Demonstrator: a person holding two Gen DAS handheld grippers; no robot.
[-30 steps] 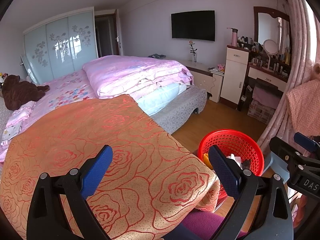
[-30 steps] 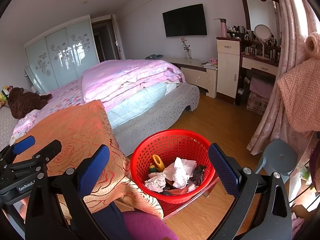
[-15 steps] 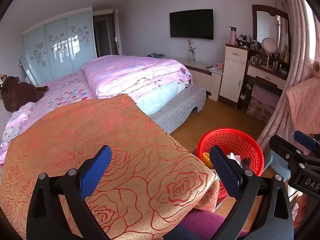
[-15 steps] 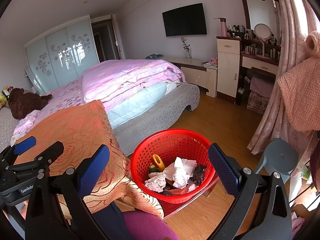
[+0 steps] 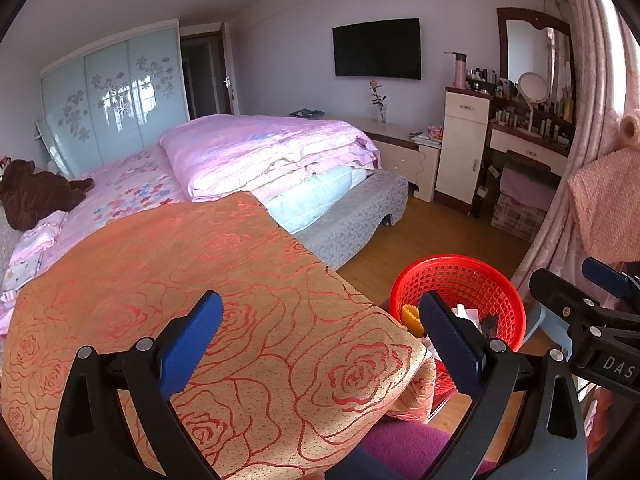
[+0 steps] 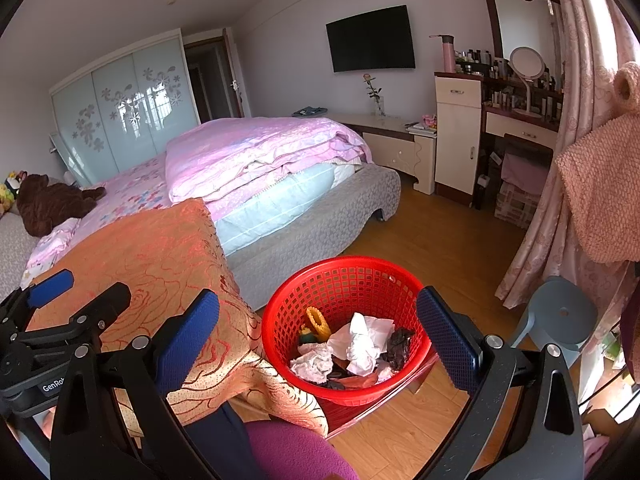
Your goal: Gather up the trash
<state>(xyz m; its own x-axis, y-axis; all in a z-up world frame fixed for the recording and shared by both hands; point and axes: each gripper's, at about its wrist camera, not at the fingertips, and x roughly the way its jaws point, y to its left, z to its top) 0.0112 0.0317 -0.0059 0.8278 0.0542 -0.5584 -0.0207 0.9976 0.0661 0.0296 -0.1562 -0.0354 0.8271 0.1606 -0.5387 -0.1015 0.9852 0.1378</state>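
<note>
Right wrist view: the red basket (image 6: pixel 347 322) sits low centre with crumpled paper (image 6: pixel 362 342) inside, and the right hand-held gripper (image 6: pixel 318 330) hangs released over it, empty. The left hand-held gripper (image 5: pixel 320 334) is released too, above the orange cloth (image 5: pixel 208 304). I'd scan for leftover trash before reaching.

- To your right, the red plastic mesh basket (image 6: pixel 347 320) sits on the wooden floor (image 6: pixel 448 240), just beside the orange rose-patterned cloth (image 5: pixel 224 300).
- Crumpled white paper (image 6: pixel 362 342) lies in it.
- Behind both you have the pink-quilted bed (image 6: pixel 260 160).
</note>
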